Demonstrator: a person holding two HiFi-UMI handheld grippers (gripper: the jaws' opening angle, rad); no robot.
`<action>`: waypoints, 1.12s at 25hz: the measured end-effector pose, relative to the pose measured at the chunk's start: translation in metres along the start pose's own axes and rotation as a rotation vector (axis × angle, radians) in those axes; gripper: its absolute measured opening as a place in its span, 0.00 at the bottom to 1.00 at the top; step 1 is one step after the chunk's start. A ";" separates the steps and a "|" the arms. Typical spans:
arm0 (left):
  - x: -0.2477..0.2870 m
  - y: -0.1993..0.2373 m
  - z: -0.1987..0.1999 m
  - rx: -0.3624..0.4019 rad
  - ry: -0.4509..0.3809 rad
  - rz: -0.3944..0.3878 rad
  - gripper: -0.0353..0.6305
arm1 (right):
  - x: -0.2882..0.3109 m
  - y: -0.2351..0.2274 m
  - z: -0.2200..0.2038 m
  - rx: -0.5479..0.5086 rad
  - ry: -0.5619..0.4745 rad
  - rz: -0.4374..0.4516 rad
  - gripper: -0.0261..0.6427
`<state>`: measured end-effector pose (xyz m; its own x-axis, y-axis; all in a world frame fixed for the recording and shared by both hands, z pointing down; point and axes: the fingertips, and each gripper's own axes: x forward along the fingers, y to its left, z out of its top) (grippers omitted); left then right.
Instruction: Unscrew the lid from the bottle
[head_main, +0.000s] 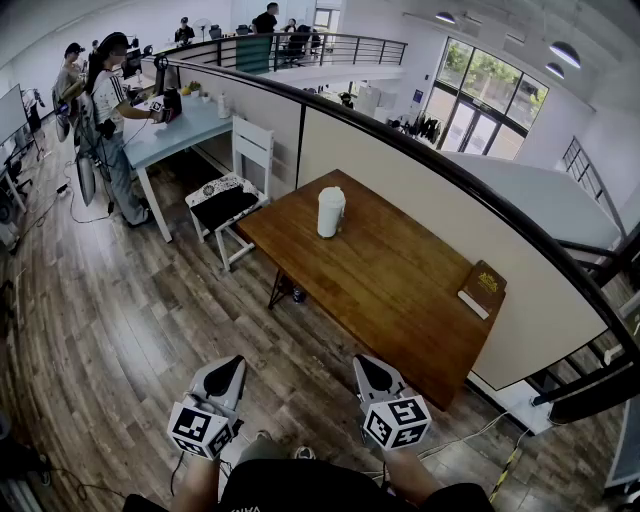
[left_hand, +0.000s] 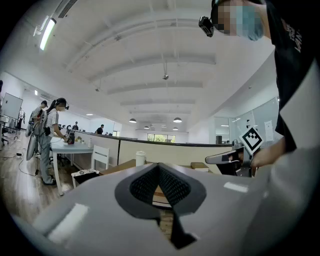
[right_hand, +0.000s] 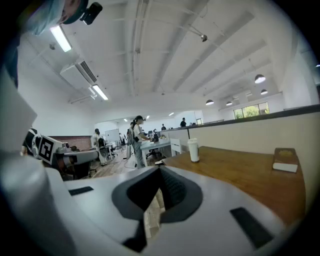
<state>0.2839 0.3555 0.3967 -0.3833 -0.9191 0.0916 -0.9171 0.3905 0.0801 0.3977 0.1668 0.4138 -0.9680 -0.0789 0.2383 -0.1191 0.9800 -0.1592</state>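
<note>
1. We hold the left gripper (head_main: 233, 365) low in the head view, at about 7 o'clock, over the wooden floor (head_main: 120, 320). In its own view the jaws are clenched together with nothing between them.
2. The right gripper (head_main: 363, 363) sits at about 5 o'clock, just beside the near corner of the table (head_main: 400, 300). Its jaws are also clenched on nothing, and it tips slightly downward.
3. The two grippers are side by side with a gap between them, both pointing toward the table.
4. The bottle (head_main: 330, 212) is white and stands upright on the table, near its far corner, at 12 o'clock from our grippers and well apart from both.
5. The lid (head_main: 332, 193) is on top of the bottle; neither gripper touches it.
6. A brown book (head_main: 482, 289) lies flat near the table's right edge, at about 2 o'clock from the right gripper and well apart from the bottle.
7. A white chair (head_main: 240, 190) stands at the table's left end, at about 10 o'clock from the bottle.
8. Further off at 10 o'clock, a person (head_main: 108, 115) stands at a pale blue desk (head_main: 185, 130).
</note>
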 end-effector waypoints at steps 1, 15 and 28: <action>0.002 -0.002 0.002 0.003 -0.010 -0.005 0.07 | 0.001 -0.002 0.002 0.006 -0.009 0.003 0.06; 0.062 0.042 -0.012 -0.074 -0.007 -0.151 0.37 | 0.072 -0.012 0.013 0.079 -0.046 -0.052 0.32; 0.128 0.155 0.004 0.005 0.055 -0.368 0.38 | 0.169 0.010 0.033 0.151 -0.084 -0.250 0.33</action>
<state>0.0925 0.2985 0.4165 -0.0210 -0.9936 0.1107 -0.9930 0.0336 0.1128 0.2259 0.1573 0.4208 -0.9187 -0.3351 0.2089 -0.3812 0.8907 -0.2477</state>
